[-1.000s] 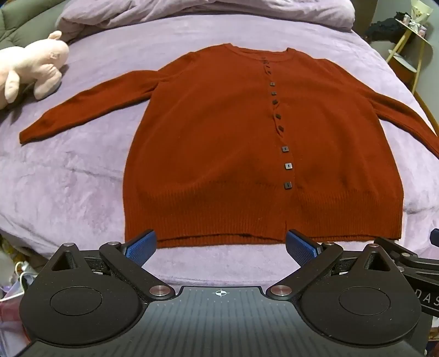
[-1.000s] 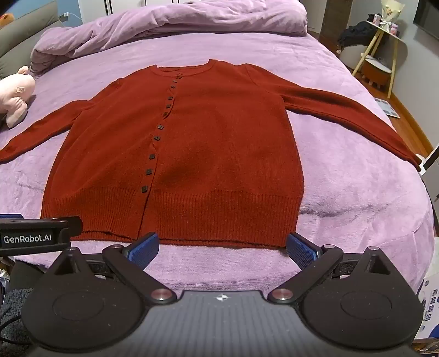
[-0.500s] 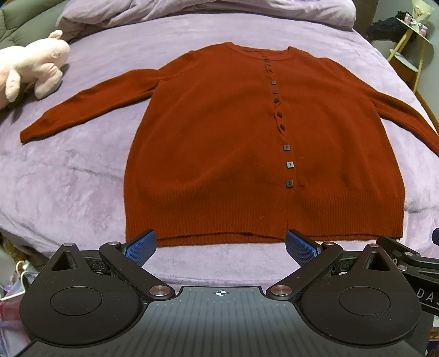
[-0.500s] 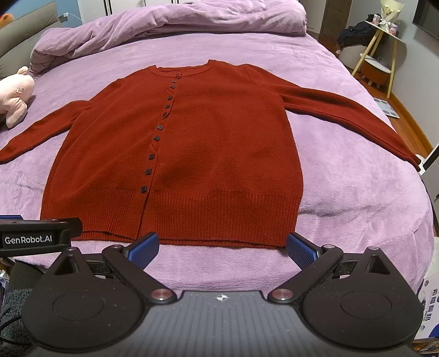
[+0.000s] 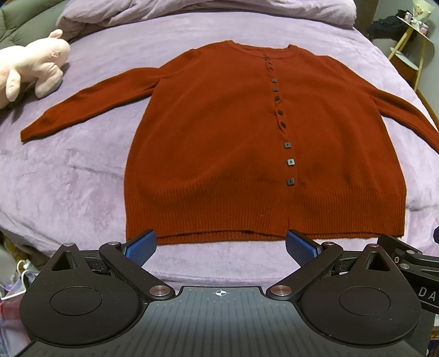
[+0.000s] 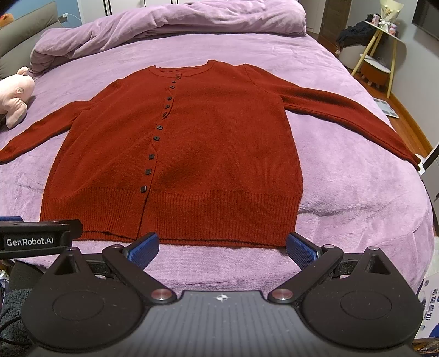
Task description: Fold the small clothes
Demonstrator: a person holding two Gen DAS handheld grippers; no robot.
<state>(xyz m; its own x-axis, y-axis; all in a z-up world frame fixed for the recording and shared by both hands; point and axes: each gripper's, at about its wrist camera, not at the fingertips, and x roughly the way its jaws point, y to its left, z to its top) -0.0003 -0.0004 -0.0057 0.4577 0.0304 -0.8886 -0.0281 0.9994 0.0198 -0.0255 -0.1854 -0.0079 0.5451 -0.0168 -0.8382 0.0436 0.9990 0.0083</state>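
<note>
Both grippers are spread wide and hold nothing. The left gripper [image 5: 221,245] and right gripper [image 6: 222,247] hover just short of the cardigan's ribbed hem [image 5: 247,219]. The red cardigan [image 6: 178,153] lies flat on the purple bed [image 6: 356,192], buttoned, front up, sleeves spread outward. Judged step: pre-grasp; no fold is made. The next move likely calls for pinching a sleeve or side edge and carrying it across the button line. Beyond lie a pink plush toy [image 5: 33,66] and a bunched duvet [image 6: 164,24]. No containers are visible.
</note>
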